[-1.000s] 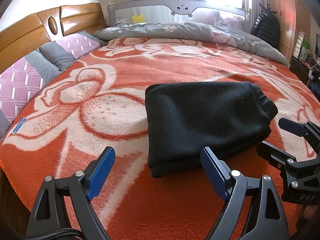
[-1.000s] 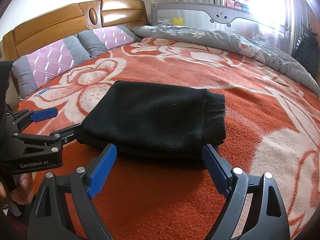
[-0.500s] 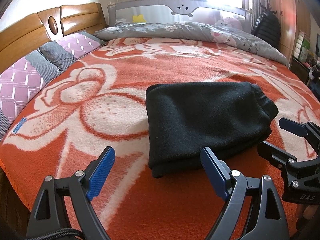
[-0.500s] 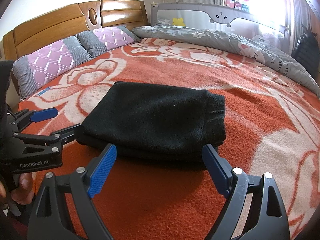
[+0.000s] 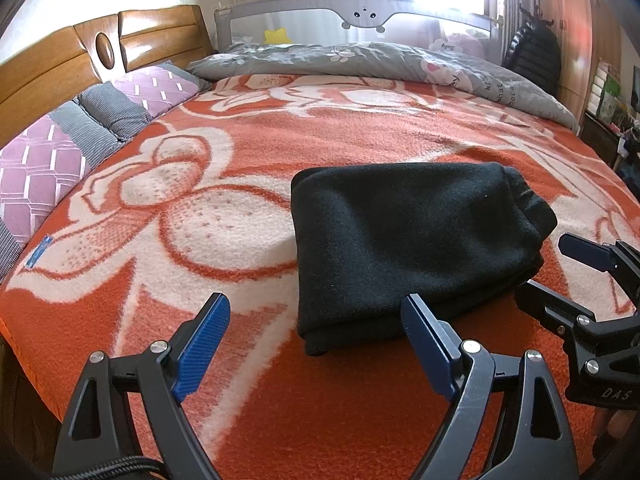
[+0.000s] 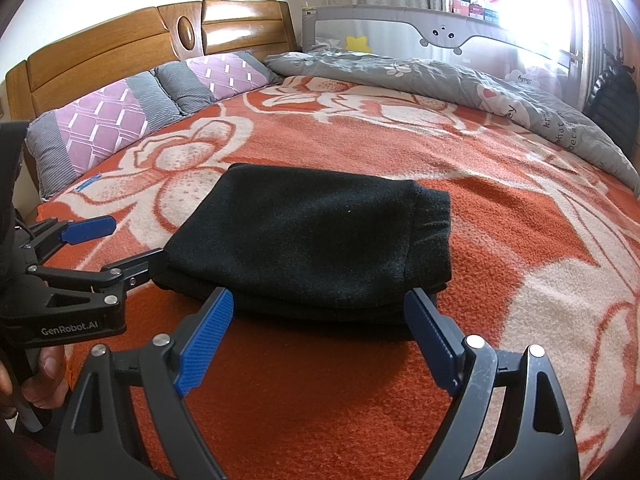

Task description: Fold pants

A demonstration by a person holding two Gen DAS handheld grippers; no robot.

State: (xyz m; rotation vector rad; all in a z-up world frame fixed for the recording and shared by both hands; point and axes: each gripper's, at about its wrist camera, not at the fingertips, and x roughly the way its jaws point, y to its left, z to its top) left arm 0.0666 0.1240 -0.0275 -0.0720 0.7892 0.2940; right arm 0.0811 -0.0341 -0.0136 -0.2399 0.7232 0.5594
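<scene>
The black pants (image 5: 412, 240) lie folded into a thick rectangular bundle on the orange flowered blanket (image 5: 340, 128). My left gripper (image 5: 316, 332) stands open just in front of the bundle's near left corner, with nothing between its blue pads. In the right wrist view the same pants (image 6: 316, 240) fill the middle, and my right gripper (image 6: 320, 328) is open right before their near edge, holding nothing. Each gripper shows in the other's view: the right gripper (image 5: 560, 272) beside the bundle's right end, the left gripper (image 6: 116, 244) with one finger against the bundle's left end.
Purple and grey pillows (image 6: 116, 120) line the wooden headboard (image 6: 120, 44) on the left. A grey quilt (image 5: 380, 60) is bunched along the far side by a bed rail (image 6: 440, 28). A hand (image 6: 36, 376) holds the left gripper's handle. The blanket's near edge drops off at lower left.
</scene>
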